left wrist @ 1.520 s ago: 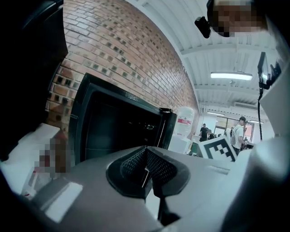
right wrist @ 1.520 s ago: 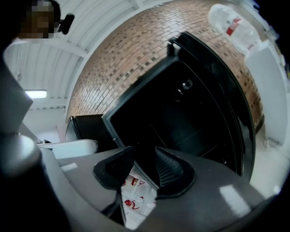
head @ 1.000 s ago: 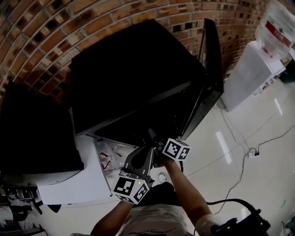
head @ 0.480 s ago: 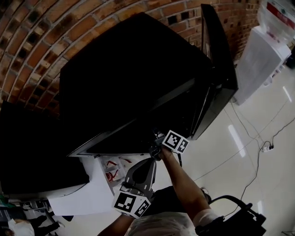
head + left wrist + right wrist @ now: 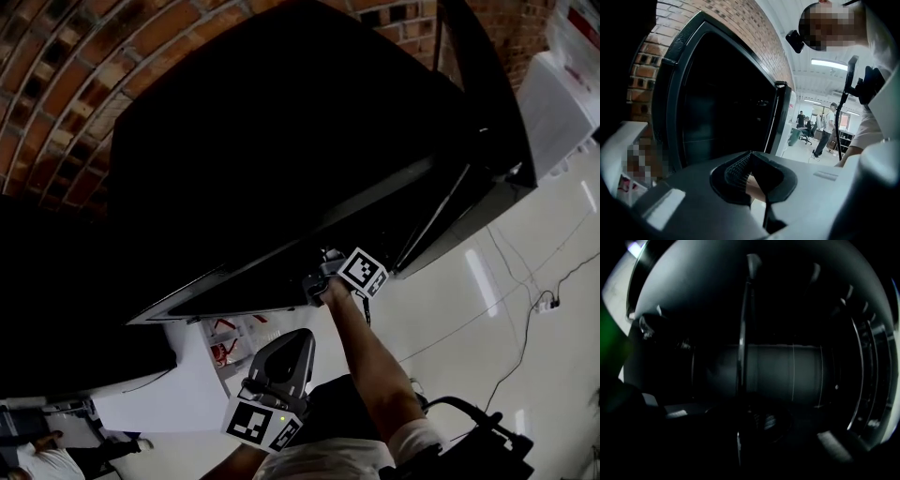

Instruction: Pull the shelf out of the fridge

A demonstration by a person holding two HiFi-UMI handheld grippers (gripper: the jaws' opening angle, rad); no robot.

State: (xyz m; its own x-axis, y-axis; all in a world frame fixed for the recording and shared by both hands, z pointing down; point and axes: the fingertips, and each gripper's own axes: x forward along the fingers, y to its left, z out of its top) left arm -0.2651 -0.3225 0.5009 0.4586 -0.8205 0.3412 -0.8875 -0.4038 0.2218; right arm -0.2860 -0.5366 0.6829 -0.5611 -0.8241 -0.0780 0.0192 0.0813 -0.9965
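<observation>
The left gripper (image 5: 298, 339) hangs by the person's body, its jaws together on nothing, well apart from the fridge (image 5: 281, 141). The right gripper (image 5: 317, 279) is at the fridge mouth. Its jaws sit either side of the shelf's (image 5: 742, 333) front edge, and it is too dark to tell whether they clamp it.

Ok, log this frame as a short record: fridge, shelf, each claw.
fridge: black, against a brick wall
door: open, at the right
shelf: inside the fridge, seen edge-on in the right gripper view
right claw: inside the fridge, shelf edge between its jaws; too dark to confirm the grip
left claw: outside the fridge, low, shut, empty
task: shelf not yet out
</observation>
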